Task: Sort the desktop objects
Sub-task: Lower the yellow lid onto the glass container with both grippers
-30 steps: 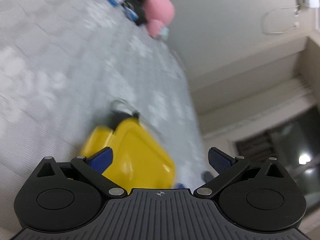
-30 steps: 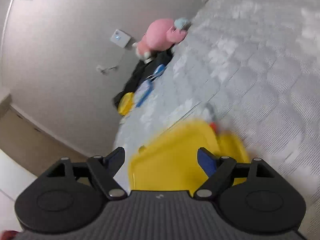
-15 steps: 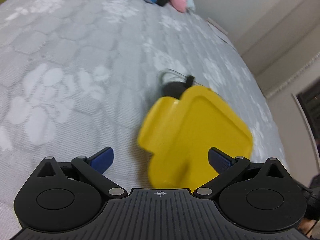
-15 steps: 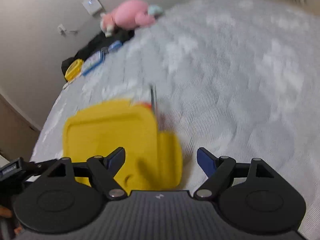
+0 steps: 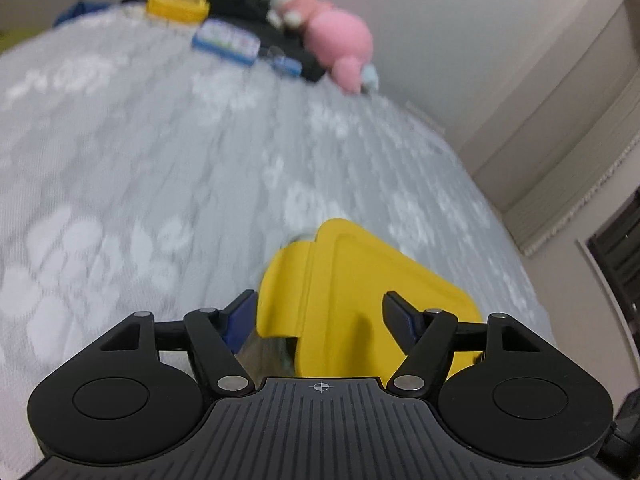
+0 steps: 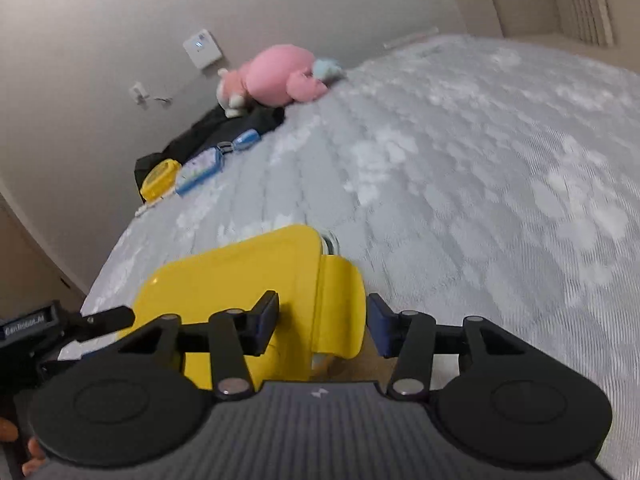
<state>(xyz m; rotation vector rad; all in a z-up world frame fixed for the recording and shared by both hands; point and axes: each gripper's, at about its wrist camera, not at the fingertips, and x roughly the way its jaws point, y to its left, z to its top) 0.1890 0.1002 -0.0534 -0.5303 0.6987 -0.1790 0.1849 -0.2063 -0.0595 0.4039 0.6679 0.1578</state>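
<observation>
A yellow box lid with side flaps [image 5: 360, 280] lies on the grey patterned bed cover, over a clear container. My left gripper [image 5: 320, 316] is open, its fingers on either side of the lid's left flap. In the right wrist view the same lid [image 6: 248, 280] sits close below. My right gripper [image 6: 322, 324] is open, with its fingers on either side of the lid's right flap [image 6: 340, 304]. I cannot tell whether any finger touches the lid. The left gripper's body [image 6: 40, 328] shows at the left edge of the right wrist view.
At the far edge of the bed lie a pink plush toy [image 5: 336, 36], a small round yellow box [image 5: 178, 2], a blue-edged case [image 5: 226, 42] and dark cloth [image 6: 224, 132]. The wall stands behind them. The bed edge drops off at left [image 6: 104, 272].
Both grippers have swung and levelled toward the yellow lid and come close. Their jaws have narrowed around the lid's two flaps.
</observation>
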